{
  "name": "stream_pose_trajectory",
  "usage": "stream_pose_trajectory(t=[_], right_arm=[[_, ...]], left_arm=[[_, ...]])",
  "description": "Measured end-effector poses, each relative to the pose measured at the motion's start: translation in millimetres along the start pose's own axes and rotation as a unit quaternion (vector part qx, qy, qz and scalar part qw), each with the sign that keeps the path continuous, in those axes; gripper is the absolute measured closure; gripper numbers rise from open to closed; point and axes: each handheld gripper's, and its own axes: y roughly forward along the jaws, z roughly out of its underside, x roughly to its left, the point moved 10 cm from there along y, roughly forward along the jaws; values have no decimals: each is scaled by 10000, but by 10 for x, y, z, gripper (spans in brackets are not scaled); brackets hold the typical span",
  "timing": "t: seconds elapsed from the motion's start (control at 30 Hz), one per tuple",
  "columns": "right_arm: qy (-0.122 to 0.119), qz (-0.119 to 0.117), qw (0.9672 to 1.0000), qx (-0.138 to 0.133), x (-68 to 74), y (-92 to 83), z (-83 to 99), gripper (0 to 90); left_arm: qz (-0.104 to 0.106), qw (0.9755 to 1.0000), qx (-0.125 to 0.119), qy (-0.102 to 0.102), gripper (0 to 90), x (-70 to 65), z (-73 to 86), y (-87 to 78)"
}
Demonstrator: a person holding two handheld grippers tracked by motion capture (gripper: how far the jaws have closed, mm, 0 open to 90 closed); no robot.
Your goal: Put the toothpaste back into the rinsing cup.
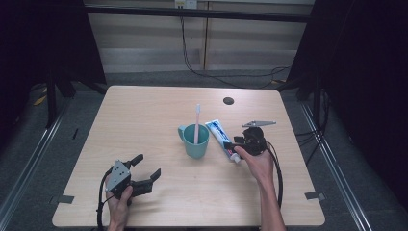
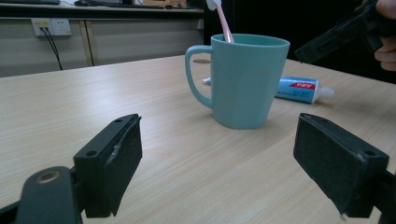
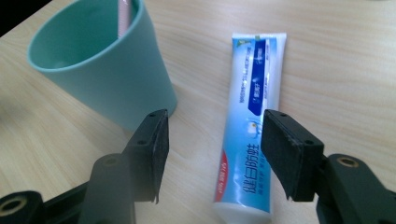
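toothpaste tube flat on the table, just right of the teal mug holding a pink toothbrush. right gripper hovers over the tube's cap end, jaws half-closed, nothing pinched. left gripper rests near left, jaws wide and empty. the tube is probably light, soft and slick; best gripped across its firmer shoulder by the cap. the mug crowds the left side; open room lies right and near.

high view looks down; tool views share the mug
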Motion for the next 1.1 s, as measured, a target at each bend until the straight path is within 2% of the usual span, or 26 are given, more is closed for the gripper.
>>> stream_pose_trajectory(t=[0.03,0.07,0.13,0.17,0.2,0.27,0.3,0.33,0.37,0.4,0.43,0.47,0.5,0.57,0.63,0.67,0.73,0.77,0.83,0.9,1.03,1.1], right_arm=[[0,0,10000,0,0,0,0,430],[39,-64,10000,56,-10,7,-3,435],[69,-33,9994,335,-65,39,-5,447],[69,-33,9994,335,-65,39,-5,447],[50,-12,9988,479,-86,60,6,447],[53,17,9976,693,-118,110,18,436],[38,37,9969,791,-131,132,18,439],[-8,110,9958,904,-165,179,9,441],[-8,110,9958,904,-165,179,9,441],[54,87,9942,1072,-191,225,23,429],[54,87,9942,1072,-191,225,23,429],[62,147,9919,1264,-219,262,30,430],[62,147,9919,1264,-219,262,30,430],[209,-43,9918,1256,-227,287,-22,443],[266,-72,9912,1293,-228,301,-40,446],[168,26,9889,1476,-247,345,-29,453],[131,60,9877,1558,-249,371,-22,457],[133,107,9851,1710,-257,422,1,467],[83,177,9823,1862,-275,456,26,471],[79,196,9817,1893,-280,472,30,480],[106,218,9776,2093,-300,537,72,473],[212,133,9765,2141,-311,579,99,467]], left_arm=[[0,10000,0,0,155,0,0,0],[24,9999,-104,-33,155,8,-14,-15],[-21,9998,-204,-74,155,7,-24,-36],[-56,9997,-251,-45,155,10,-28,-46],[-53,9997,-252,22,155,18,-28,-55],[-58,9995,-293,-68,155,15,-31,-57],[-32,9996,-279,10,155,22,-32,-58],[-54,9995,-290,-62,155,14,-31,-57],[-69,9996,-286,-48,155,15,-31,-58],[-85,9995,-293,-46,155,12,-31,-59],[-85,9995,-293,-46,155,12,-31,-59],[-74,9995,-307,-32,155,19,-33,-64],[-74,9995,-307,-32,156,19,-33,-64],[-43,9993,-351,-135,157,35,-39,-70],[-31,9991,-395,-159,157,38,-43,-83],[-37,9991,-409,-128,157,25,-45,-79],[-45,9991,-401,-107,157,26,-44,-81],[13,9991,-401,-100,157,19,-43,-85],[20,9990,-431,-77,157,11,-47,-87],[40,9991,-420,-42,157,5,-45,-87],[29,9991,-415,-60,157,7,-44,-86],[40,9992,-403,-12,158,-1,-41,-87]])
